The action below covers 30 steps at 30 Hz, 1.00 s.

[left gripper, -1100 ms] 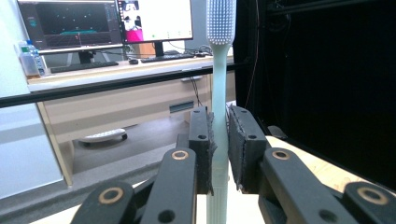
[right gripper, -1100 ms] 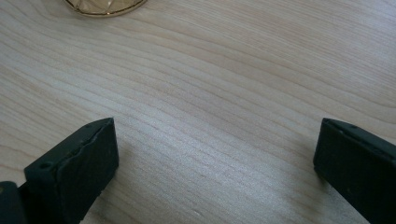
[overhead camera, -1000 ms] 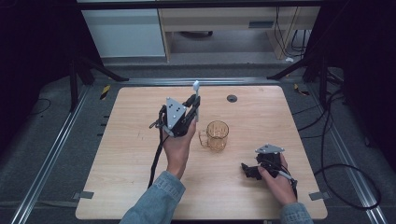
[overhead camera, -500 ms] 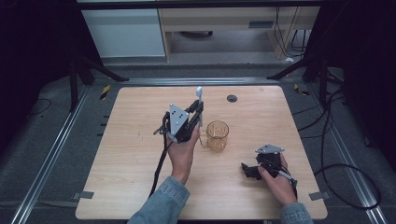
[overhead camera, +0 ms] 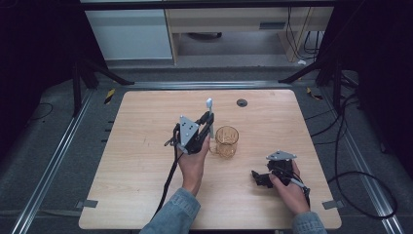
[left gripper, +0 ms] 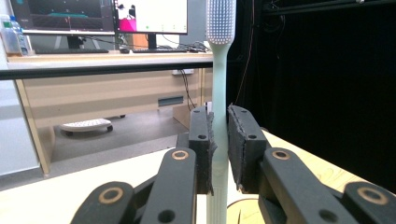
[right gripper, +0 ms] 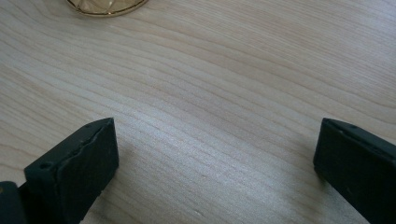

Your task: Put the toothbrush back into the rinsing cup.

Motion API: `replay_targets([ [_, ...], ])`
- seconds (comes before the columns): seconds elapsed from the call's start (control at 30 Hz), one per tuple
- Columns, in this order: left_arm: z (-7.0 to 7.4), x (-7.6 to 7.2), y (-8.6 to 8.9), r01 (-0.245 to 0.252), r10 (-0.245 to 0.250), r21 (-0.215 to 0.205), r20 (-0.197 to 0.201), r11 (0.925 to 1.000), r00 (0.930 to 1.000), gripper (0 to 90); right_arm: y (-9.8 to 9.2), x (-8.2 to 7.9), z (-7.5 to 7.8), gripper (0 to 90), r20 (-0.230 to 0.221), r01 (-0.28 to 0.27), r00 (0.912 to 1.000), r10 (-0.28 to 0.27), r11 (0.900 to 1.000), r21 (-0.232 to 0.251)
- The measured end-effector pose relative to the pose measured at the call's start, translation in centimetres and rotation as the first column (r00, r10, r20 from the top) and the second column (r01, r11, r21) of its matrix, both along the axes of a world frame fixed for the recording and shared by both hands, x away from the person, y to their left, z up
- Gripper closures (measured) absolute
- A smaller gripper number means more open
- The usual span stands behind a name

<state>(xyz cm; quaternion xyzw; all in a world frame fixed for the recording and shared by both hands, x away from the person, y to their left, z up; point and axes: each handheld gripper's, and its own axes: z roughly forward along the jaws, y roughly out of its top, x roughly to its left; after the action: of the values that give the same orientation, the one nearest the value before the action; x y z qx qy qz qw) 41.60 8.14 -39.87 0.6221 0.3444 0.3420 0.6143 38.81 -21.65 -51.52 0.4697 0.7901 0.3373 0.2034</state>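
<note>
Held upright in the left gripper (overhead camera: 207,127): a pale toothbrush (overhead camera: 209,111), bristle head at twelve o'clock, handle running down between the pads. Placed just beside the amber glass mug (overhead camera: 227,141), at roughly ten o'clock from its rim, above the wooden table (overhead camera: 146,122).

Judged light, slim and stiff, likely smooth plastic, so apt to swivel or slide if pinched loosely. Best taken on the straight handle below the neck, as done here, with the bristles kept free. Mug judged fragile and easy to tip by a careless knock against the rim; a gentle, vertical lowering called for.

Seen in the left gripper view: jaws drawn in tight, pads pressed on both sides of the toothbrush (left gripper: 219,116) handle, head standing well above them, no slack visible.

Right gripper (overhead camera: 260,178) rested low on the table at about four o'clock from the mug, well apart from it. In the right gripper view, jaws spread wide, bare wood grain between the pads (right gripper: 74,168), nothing held or touched; gold edge of the mug (right gripper: 105,7) glimpsed at eleven o'clock.
</note>
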Motion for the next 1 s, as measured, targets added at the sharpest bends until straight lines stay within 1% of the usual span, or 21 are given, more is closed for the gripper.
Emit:
replay_targets([
  [0.1,-0.4,0.1,0.0,0.002,-0.002,-0.008,-0.002,1.0000,1.0000,79.3,0.0,0.0,0.0,0.4,0.000,0.000,1.0000,0.000,1.000,0.000],
  [0.27,-1.1,0.2,-0.2,0.001,-0.001,0.005,-0.004,1.0000,1.0000,79.3,0.0,0.0,0.0,0.4,0.000,-0.001,1.0000,0.001,1.000,0.000],
  [0.47,-1.8,0.3,-0.2,0.003,-0.003,0.006,-0.011,1.0000,0.9999,79.3,0.0,0.0,0.0,0.4,0.000,-0.001,1.0000,0.001,1.000,0.000],
  [0.53,-2.1,0.4,-0.2,0.004,-0.004,0.000,-0.017,1.0000,0.9998,79.3,0.0,0.0,0.0,0.4,0.001,-0.001,1.0000,0.001,1.000,-0.001],
  [0.83,-3.5,0.4,-0.3,0.003,-0.003,-0.002,-0.035,1.0000,0.9994,79.2,0.0,0.0,0.0,0.4,0.000,0.000,1.0000,0.000,1.000,0.000],
  [1.0,-4.0,0.3,-0.2,0.002,-0.002,0.010,-0.033,0.9999,0.9994,79.2,0.0,0.0,0.0,0.3,0.001,-0.001,1.0000,0.001,1.000,0.000],
])
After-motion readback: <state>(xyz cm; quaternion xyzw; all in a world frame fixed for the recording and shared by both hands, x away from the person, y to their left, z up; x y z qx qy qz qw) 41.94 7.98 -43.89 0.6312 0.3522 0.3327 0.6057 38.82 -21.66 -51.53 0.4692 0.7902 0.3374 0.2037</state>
